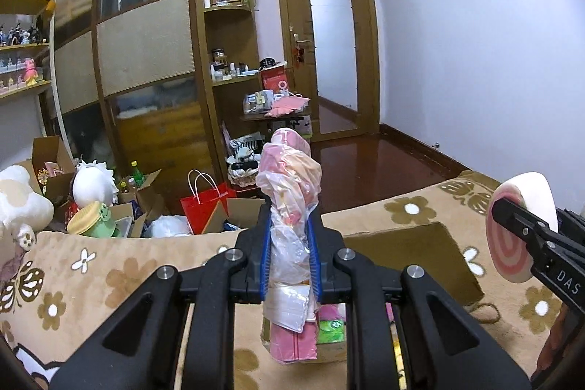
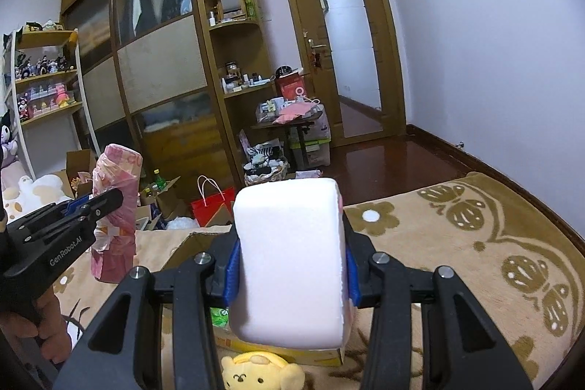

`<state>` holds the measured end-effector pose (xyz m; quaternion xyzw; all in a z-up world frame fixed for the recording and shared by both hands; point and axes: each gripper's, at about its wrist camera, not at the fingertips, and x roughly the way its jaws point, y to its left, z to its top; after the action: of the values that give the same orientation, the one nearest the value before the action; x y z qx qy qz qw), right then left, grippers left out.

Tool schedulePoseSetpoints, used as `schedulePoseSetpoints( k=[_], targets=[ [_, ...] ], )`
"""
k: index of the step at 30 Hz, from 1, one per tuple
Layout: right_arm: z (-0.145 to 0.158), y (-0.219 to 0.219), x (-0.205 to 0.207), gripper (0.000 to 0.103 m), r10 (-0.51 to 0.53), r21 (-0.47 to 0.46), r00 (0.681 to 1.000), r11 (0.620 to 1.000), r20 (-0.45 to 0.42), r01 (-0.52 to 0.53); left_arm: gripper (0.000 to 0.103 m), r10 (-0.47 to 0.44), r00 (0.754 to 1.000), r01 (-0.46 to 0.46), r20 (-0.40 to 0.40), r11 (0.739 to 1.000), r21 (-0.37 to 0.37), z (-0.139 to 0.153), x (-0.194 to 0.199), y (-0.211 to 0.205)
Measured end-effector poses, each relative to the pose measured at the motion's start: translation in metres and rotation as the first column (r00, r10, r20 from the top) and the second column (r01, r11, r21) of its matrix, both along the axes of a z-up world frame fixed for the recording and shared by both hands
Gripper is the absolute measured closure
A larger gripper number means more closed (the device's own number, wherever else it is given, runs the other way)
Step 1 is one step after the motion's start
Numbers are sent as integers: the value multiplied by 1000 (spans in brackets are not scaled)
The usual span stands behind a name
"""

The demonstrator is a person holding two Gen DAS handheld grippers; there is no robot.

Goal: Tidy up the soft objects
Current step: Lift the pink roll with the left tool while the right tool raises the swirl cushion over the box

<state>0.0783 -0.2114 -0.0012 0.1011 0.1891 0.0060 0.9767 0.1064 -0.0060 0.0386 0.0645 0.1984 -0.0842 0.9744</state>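
Setting: bedroom with a brown wardrobe (image 1: 146, 53), a glazed door (image 1: 331, 50) and a bed under a beige flowered blanket (image 1: 420, 211); plush toys and open boxes crowd the floor beyond the bed's far edge.

Left gripper (image 1: 290, 254): fingers clamped on a pink plastic-wrapped bundle (image 1: 289, 170). The bundle stands upright between the blue pads, its top rising well above the fingertips and its lower end hanging below them.

Right gripper (image 2: 290, 275): fingers clamped on a white foam roll (image 2: 289, 258) with a pink spiral face, seen in the left wrist view. The roll fills the gap between the pads and bulges above and below them.

Position of objects: both are held in the air above the blanket, well apart from each other. A cardboard box (image 2: 278, 351) lies directly under the roll, with a yellow plush (image 2: 261, 371) just in front of it.

Risk, bundle: the loose, slick wrapping could slide through the pads, judged from the crumpled film at the contact line, letting the contents drop.

Risk, roll: squeezing soft foam may deform it, so it could spring out on release and miss the box.

Risk, clearance: the long bundle might snag the box edge if lowered tilted.
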Motion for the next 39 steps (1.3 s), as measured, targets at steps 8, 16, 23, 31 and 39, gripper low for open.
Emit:
schedulePoseSetpoints(
  k=[8,16,23,31,39],
  targets=[
    [-9,7,11,55,16,-18,1000,1000,-14,-16,86,6,999,-7,-39,999,-36,-6,20,6],
    [-17,19,23,55,24,-63,999,998,-36,-26,86,1,997,-6,-71,998,-68,-17,33,9],
    [-22,23,30,55,36,-63,998,997,-46,-39,86,-34,995,27,-93,997,-74,-27,37,6],
    [-29,20,33,54,53,-10,998,999,-41,-54,86,-73,988,60,-139,994,-97,-38,41,2],
    [-44,6,37,51,74,134,996,989,-49,-67,85,-68,977,55,-201,996,-70,-52,48,-3]
  ],
)
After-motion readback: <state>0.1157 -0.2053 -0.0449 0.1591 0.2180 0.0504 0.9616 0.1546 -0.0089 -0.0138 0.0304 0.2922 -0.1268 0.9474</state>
